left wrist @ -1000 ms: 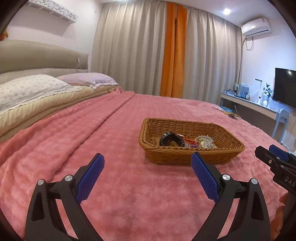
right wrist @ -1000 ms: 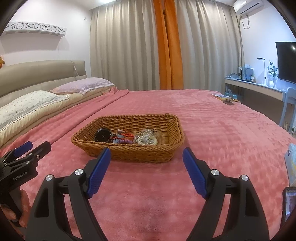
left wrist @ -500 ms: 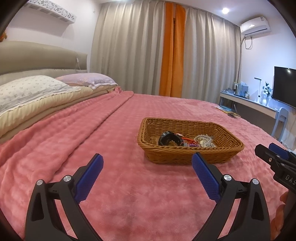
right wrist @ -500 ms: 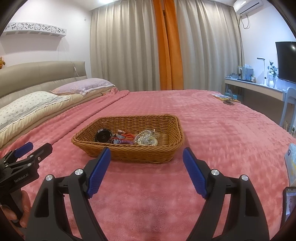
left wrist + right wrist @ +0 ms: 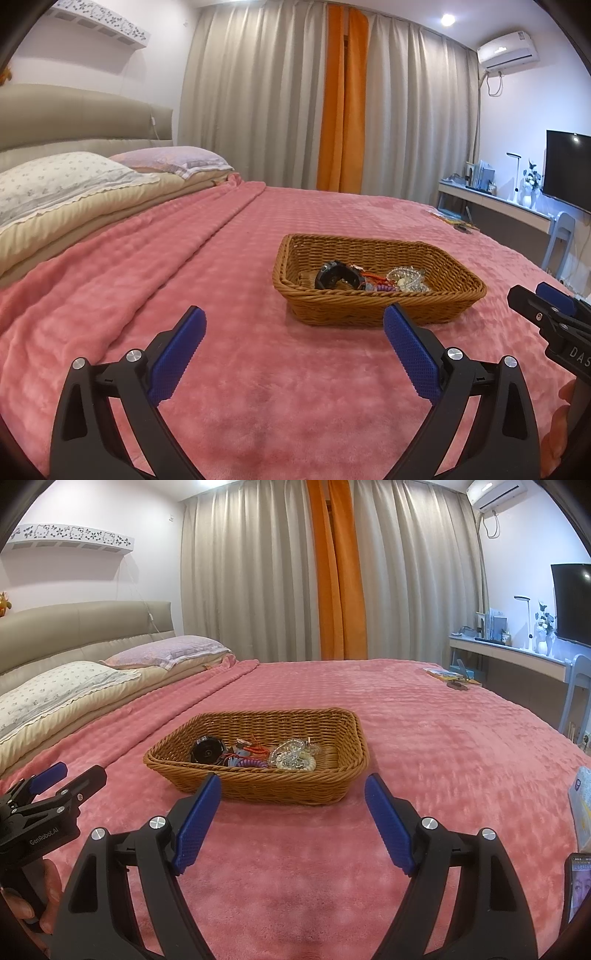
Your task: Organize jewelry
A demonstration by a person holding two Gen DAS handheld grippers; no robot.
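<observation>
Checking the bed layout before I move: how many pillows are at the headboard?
2: a white floral pillow nearer the grippers, and a lilac pillow beyond it toward the curtains. More may be hidden outside the frame.

- Bare pink blanket (image 5: 280, 853) lies between both wide-open grippers and the wicker basket (image 5: 258, 788).
- The basket's low rim stands in front of the jewelry pile (image 5: 266, 757).
- The basket is open from above.
</observation>
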